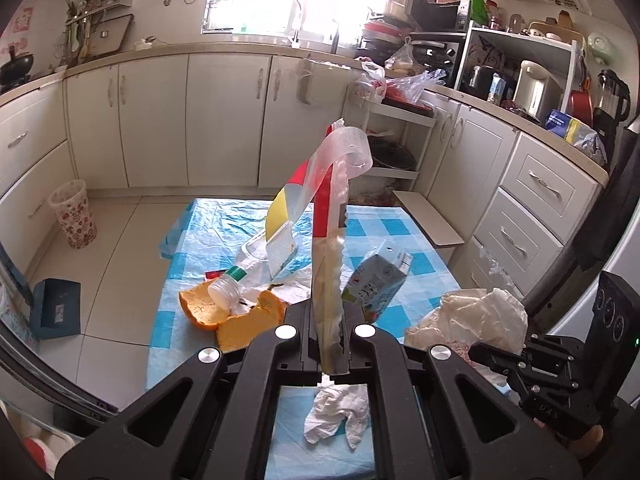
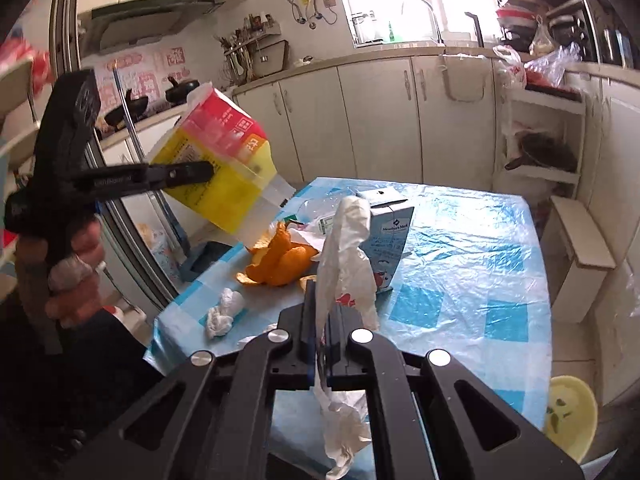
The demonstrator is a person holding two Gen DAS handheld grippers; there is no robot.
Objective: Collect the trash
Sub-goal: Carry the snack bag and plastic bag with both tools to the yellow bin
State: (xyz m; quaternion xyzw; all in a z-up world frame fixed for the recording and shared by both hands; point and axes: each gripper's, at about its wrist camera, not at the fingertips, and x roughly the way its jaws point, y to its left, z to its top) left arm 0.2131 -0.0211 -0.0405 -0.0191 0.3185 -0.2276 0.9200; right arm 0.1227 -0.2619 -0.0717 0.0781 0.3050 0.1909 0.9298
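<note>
My left gripper (image 1: pixel 329 312) is shut on a red and yellow plastic wrapper (image 1: pixel 326 216) and holds it above the table; it shows in the right wrist view (image 2: pixel 224 156) at the left. My right gripper (image 2: pixel 320 312) is shut on a white plastic bag (image 2: pixel 346 264), also seen in the left wrist view (image 1: pixel 472 316). On the blue checked tablecloth (image 1: pixel 400 236) lie orange peel (image 1: pixel 224 316), a clear plastic bottle (image 1: pixel 244 272), a milk carton (image 1: pixel 376 280) and a crumpled tissue (image 1: pixel 336 412). The carton (image 2: pixel 390 236), peel (image 2: pixel 284 260) and tissue (image 2: pixel 222 312) also show in the right wrist view.
A patterned waste bin (image 1: pixel 74 214) stands on the floor at the left, with a blue box (image 1: pixel 56 308) nearer. White cabinets (image 1: pixel 224 120) line the back and right. A low stool (image 2: pixel 580 256) stands right of the table. A yellow bowl (image 2: pixel 568 412) sits low at the right.
</note>
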